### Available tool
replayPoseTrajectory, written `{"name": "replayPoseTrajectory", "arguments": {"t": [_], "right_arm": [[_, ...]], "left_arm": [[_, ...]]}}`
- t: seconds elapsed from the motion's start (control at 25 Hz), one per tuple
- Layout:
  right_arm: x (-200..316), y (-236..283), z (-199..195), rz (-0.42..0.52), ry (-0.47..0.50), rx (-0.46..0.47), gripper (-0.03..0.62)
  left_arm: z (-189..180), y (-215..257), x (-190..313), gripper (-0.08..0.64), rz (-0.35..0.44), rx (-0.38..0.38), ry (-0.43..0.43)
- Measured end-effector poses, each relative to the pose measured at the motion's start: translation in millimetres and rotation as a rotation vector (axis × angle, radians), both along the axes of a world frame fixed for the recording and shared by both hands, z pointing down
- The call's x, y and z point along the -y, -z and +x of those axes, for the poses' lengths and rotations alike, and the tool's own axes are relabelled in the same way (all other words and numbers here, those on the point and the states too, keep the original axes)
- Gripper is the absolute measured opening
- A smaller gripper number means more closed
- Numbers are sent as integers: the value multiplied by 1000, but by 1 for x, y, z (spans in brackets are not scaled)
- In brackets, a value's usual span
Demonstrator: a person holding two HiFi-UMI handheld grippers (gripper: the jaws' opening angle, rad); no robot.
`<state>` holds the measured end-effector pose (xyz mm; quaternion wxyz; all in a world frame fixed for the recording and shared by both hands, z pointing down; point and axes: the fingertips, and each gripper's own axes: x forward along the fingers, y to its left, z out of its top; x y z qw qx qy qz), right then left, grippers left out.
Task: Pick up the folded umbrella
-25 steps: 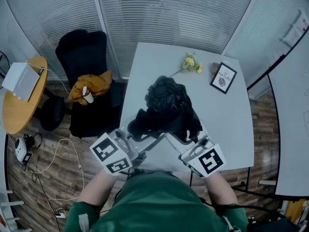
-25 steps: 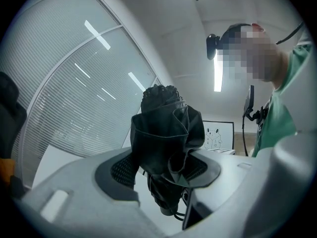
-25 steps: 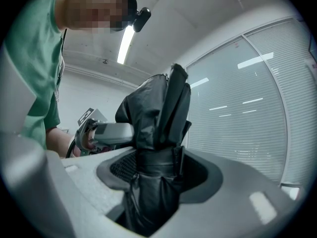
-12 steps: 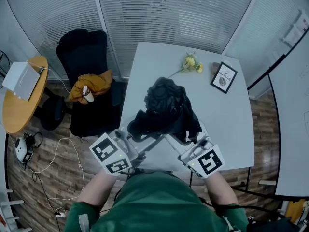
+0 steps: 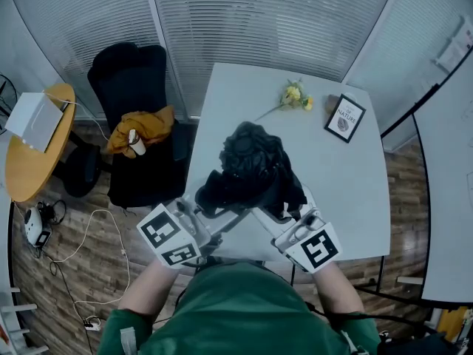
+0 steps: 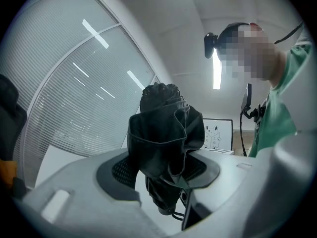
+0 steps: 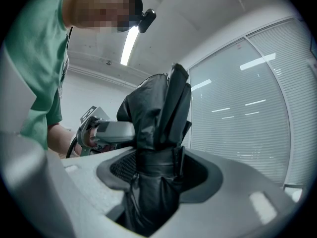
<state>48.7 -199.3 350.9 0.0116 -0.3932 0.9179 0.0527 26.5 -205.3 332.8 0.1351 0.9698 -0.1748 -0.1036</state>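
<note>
item: folded umbrella point(image 5: 255, 165), black. loc: over near edge of white counter point(image 5: 347, 191), upright betw. both tongs; can't tell if it rests on the top. material: thin nylon-type cloth, crumpled, loose folds up top, strap-banded waist lower down, cord at bottom end. handling (est.): light, soft skin over stiff core; slick cloth may slide, so best hold is at banded waist, not loose folds. left tongs point(image 6: 158, 170): closing, cloth pressed betw. pads. right tongs point(image 7: 156, 167): clenched on banded waist.
</note>
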Motion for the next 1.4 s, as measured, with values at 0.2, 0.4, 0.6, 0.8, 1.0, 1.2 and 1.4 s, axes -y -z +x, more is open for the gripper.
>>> {"name": "replayPoseTrajectory", "arguments": {"t": [0.2, 0.4, 0.6, 0.8, 1.0, 1.2, 1.4], "right_arm": [[0, -2, -2, -7, 7, 12, 250], [0, -4, -2, 15, 29, -9, 250], [-1, -4, -3, -4, 46, 4, 250], [-1, -4, -3, -13, 47, 35, 252], [-1, -4, -3, -3, 43, 24, 253], [-2, -2, -5, -3, 49, 33, 253], [-1, 1, -4, -6, 41, 26, 252]], "left_arm": [[-1, -2, 0, 238, 8, 6, 4], [0, -3, 0, 238, 9, 9, -6], [0, 0, -1, 235, 18, 13, -9], [1, 0, -1, 232, 21, 15, -17], [1, 1, -1, 232, 17, 26, -22], [1, 2, -2, 232, 11, 31, -37], [2, 6, -2, 225, 17, 37, -44]]}}
